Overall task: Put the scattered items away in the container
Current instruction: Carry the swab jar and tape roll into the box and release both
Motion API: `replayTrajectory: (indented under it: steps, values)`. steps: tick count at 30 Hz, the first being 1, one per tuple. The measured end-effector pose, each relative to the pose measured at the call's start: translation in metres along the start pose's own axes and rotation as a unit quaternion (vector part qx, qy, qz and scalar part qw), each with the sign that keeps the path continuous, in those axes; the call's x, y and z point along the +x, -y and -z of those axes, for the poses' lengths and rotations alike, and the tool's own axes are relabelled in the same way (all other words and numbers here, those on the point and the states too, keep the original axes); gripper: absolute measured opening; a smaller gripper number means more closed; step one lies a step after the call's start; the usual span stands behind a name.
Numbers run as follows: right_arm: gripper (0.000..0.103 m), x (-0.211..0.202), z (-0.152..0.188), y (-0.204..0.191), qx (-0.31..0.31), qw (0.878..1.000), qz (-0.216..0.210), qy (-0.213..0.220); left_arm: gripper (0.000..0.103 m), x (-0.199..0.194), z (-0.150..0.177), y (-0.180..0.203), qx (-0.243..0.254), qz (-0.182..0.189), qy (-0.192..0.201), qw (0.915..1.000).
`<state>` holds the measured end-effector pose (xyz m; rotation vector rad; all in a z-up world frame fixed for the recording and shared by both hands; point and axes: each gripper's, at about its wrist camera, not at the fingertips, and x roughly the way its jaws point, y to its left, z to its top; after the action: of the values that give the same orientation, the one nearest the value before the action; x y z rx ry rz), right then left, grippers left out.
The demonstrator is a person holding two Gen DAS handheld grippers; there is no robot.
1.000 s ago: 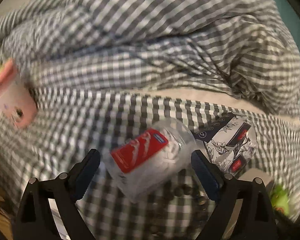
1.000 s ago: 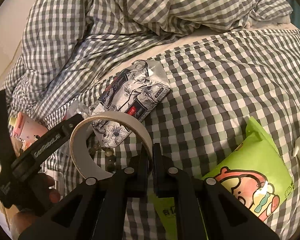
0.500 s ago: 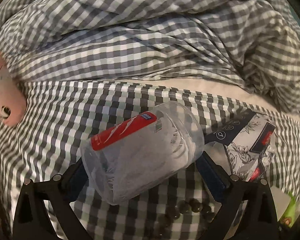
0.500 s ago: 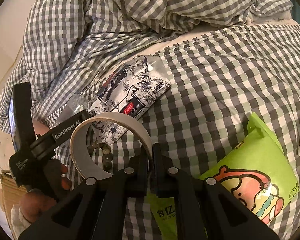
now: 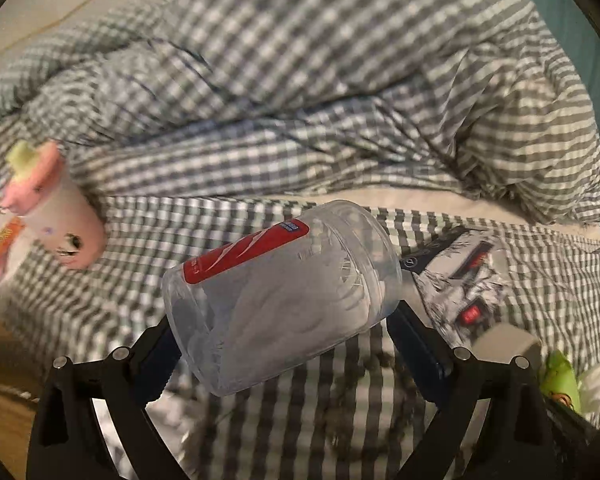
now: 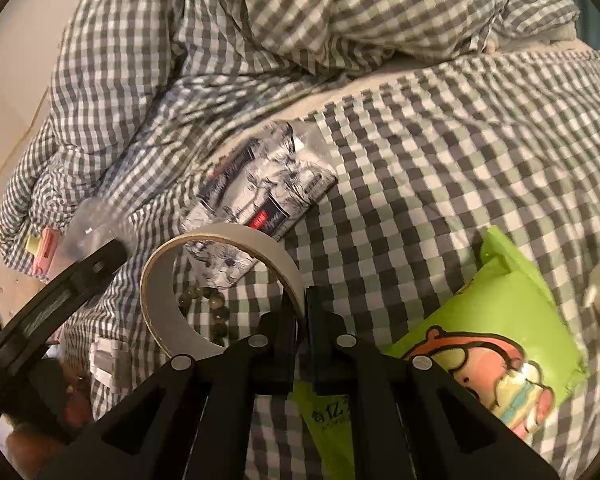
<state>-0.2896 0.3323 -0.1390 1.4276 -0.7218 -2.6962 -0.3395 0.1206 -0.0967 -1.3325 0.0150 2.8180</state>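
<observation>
On the checked bed (image 5: 100,312), a pink bottle (image 5: 56,216) is seen at the left of the left wrist view. At centre, a clear jar (image 5: 284,300) of white sticks is clamped sideways in the left hand-held gripper (image 5: 284,344) and held above the sheet. In the right wrist view, a tape roll (image 6: 220,288) is pinched by its rim in the right hand-held gripper (image 6: 302,312), above loose beads (image 6: 204,304); a floral tissue pack (image 6: 260,200) lies at centre, a green snack bag (image 6: 500,328) at lower right. The carrying step is judged under way. No container is clearly shown; both loads must next be taken to it.
</observation>
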Motion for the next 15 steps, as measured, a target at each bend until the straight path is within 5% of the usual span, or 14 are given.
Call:
replayTrajectory:
  steps: [15]
  values:
    - [0.005,-0.143,0.051,-0.076,-0.074,0.995,0.012,0.061,0.098,-0.162,0.03,-0.05,-0.004,-0.001,0.071,0.9974]
